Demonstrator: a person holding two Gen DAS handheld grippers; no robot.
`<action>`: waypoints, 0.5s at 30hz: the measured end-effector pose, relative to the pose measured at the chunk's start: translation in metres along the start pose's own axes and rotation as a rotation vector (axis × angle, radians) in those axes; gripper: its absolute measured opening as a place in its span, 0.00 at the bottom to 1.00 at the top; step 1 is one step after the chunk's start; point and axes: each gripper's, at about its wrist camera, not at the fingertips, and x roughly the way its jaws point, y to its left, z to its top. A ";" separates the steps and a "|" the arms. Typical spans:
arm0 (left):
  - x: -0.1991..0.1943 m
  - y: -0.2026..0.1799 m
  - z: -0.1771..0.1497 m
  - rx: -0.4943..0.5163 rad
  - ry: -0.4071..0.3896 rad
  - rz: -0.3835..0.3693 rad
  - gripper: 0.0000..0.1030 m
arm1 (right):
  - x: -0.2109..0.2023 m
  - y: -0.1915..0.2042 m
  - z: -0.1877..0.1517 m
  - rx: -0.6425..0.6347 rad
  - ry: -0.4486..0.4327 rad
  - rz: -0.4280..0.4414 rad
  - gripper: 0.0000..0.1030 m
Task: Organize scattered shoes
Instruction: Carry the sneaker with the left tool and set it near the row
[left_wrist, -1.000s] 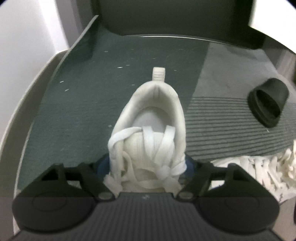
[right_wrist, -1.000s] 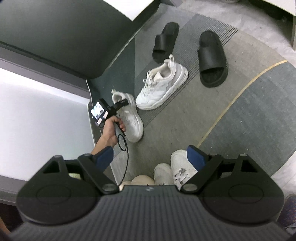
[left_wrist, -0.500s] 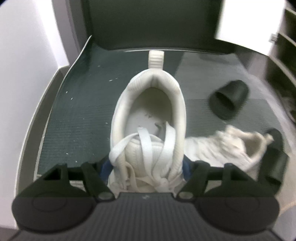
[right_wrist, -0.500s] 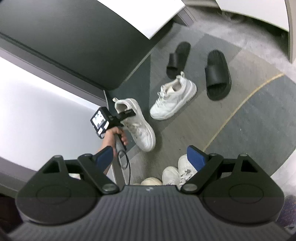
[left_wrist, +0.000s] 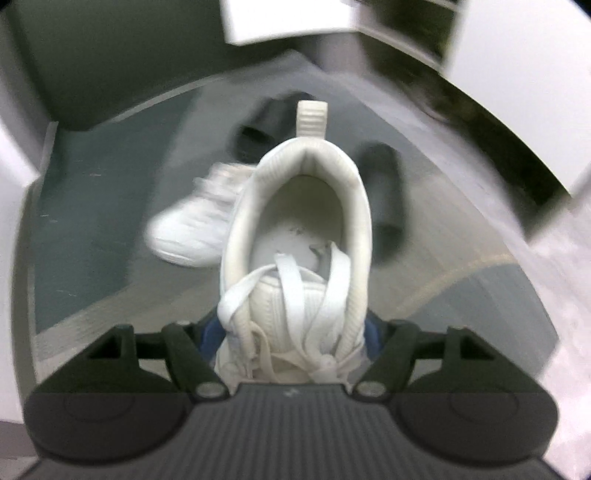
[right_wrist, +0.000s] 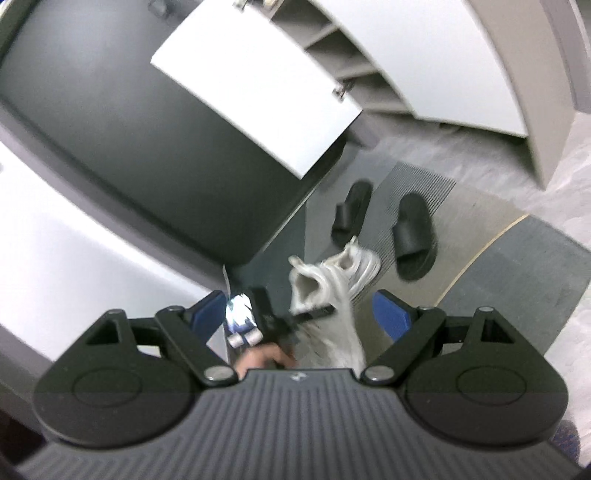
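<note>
While the left gripper (left_wrist: 291, 332) clamps a white sneaker (left_wrist: 295, 258) at its laced midfoot, the shoe hangs clear of the floor (right_wrist: 517, 280), heel away from the camera. It is smooth white leather with flat woven laces, a padded ribbed collar and a ribbed pull tab. Below it lies a second sneaker (left_wrist: 192, 236), blurred, with two black rubbery slides (right_wrist: 415, 236) just beyond it, near the open white cabinet (right_wrist: 258, 92). The right gripper (right_wrist: 299, 314) has its blue-padded fingers (right_wrist: 391, 314) wide apart, gripping nothing.
</note>
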 end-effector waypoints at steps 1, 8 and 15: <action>0.010 -0.026 -0.007 0.019 0.022 -0.023 0.71 | -0.008 -0.007 0.004 0.024 -0.020 0.001 0.87; 0.073 -0.131 -0.044 0.105 0.092 -0.058 0.71 | -0.026 -0.032 0.008 0.082 -0.043 0.008 0.87; 0.130 -0.179 -0.072 0.145 0.123 -0.061 0.72 | -0.023 -0.052 0.015 0.105 -0.007 -0.031 0.87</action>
